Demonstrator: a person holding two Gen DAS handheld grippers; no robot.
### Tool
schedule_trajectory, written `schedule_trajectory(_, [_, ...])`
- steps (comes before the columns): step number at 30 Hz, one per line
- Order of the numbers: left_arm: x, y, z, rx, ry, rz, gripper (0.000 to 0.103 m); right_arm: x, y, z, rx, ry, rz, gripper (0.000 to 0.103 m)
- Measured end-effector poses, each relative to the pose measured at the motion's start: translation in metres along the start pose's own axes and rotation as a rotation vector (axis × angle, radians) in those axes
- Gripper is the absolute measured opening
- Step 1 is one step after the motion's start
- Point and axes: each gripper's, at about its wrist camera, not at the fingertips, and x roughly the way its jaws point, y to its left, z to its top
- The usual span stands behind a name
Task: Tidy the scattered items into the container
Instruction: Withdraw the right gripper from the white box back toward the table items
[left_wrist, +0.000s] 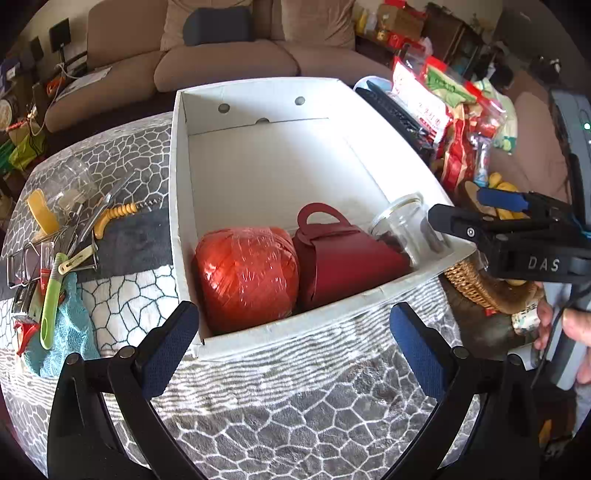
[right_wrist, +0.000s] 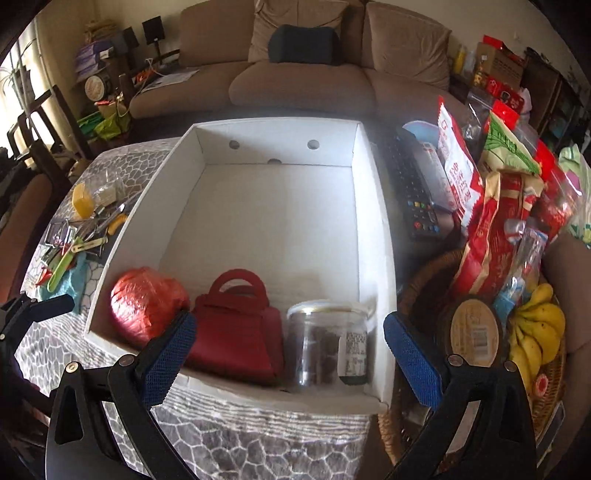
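My right gripper (right_wrist: 284, 354) and left gripper (left_wrist: 293, 347) hung released, empty, before the white box (left_wrist: 177, 184). Glass jar (right_wrist: 328, 343) sat in its near-right corner: fragile, slippery. Leftover utensils (left_wrist: 66, 236) lay left of box; light, stiff, grab by handles.

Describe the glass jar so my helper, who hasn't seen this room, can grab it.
Find the white cardboard box on the patterned cloth. Three things line its near wall; the glass jar stands upright in the right corner, beside the dark red gift box. It alone is see-through, with a printed label.
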Motion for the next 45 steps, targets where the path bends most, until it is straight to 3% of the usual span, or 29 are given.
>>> schedule_trajectory(3, [-0.001,-0.011,-0.01,0.028,-0.005,0.058,0.103,0.008,0.022,-0.024,0.042,-0.003,-0.015,0.103])
schedule_trajectory(8, [-0.008,-0.021,-0.022,0.058,-0.021,0.119,0.103,-0.003,0.017,-0.053,0.096,-0.046,-0.042,0.103])
schedule_trajectory(21, [-0.052,-0.024,-0.04,0.055,-0.077,0.114,0.103,-0.041,0.035,-0.084,0.121,-0.109,-0.04,0.103])
schedule_trajectory(27, [-0.069,-0.011,-0.053,0.082,-0.122,0.157,0.103,-0.056,0.058,-0.089,0.129,-0.167,-0.002,0.103])
schedule_trajectory(36, [-0.079,0.055,-0.074,0.002,-0.187,0.203,0.103,-0.054,0.131,-0.087,0.073,-0.258,0.072,0.103])
schedule_trajectory(41, [-0.069,0.119,-0.09,-0.096,-0.2,0.233,0.103,-0.037,0.173,-0.09,0.075,-0.285,0.215,0.103])
schedule_trajectory(45, [-0.058,0.174,-0.102,-0.176,-0.188,0.262,0.103,-0.019,0.209,-0.086,0.016,-0.245,0.301,0.103])
